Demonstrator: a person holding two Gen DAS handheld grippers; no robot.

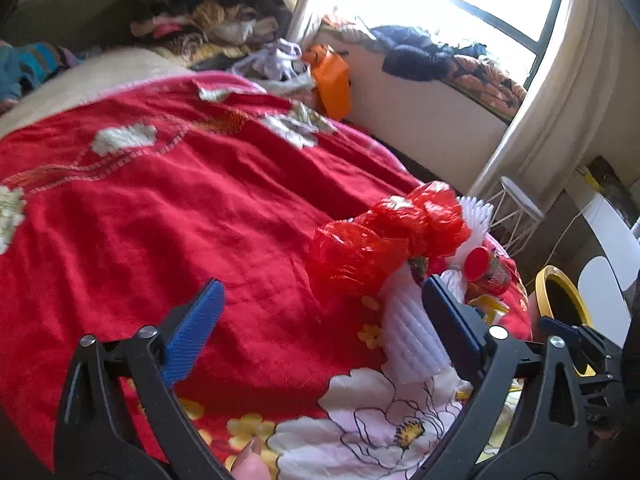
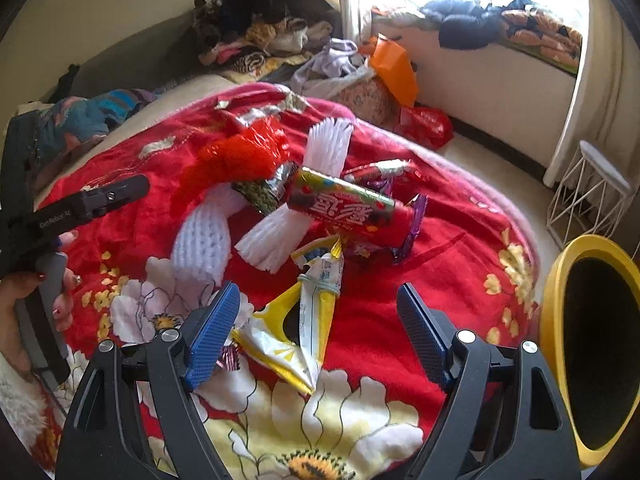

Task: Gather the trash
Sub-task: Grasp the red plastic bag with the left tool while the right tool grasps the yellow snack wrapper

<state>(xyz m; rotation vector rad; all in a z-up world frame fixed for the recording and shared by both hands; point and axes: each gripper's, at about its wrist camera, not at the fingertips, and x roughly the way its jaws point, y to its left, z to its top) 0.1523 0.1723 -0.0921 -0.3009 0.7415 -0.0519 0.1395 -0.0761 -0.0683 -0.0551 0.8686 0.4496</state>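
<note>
A big red blanket with flowers covers the bed. At 3 o'clock in the right wrist view, just beside the bed, stands a yellow bin with a dark mouth. I think the trash should go there.

The trash lies in a heap in the middle of the blanket. At 11 o'clock in the heap sits a crinkly red plastic bag. It looks very light and soft, so any bunched fold is good to pinch. Near it lie white foam nets, squishy and light. Take one by its middle. A red snack tube sits at 12 o'clock. It looks stiff and round, so it may roll. Grab it across its sides.

Closest is a yellow wrapper, thin and slippery. Pinch it where the band ties it.

The right gripper is wide apart and empty, with the wrapper between its jaws, though I cannot tell if they touch it. The left gripper is also wide apart and empty, next to a foam net.
</note>
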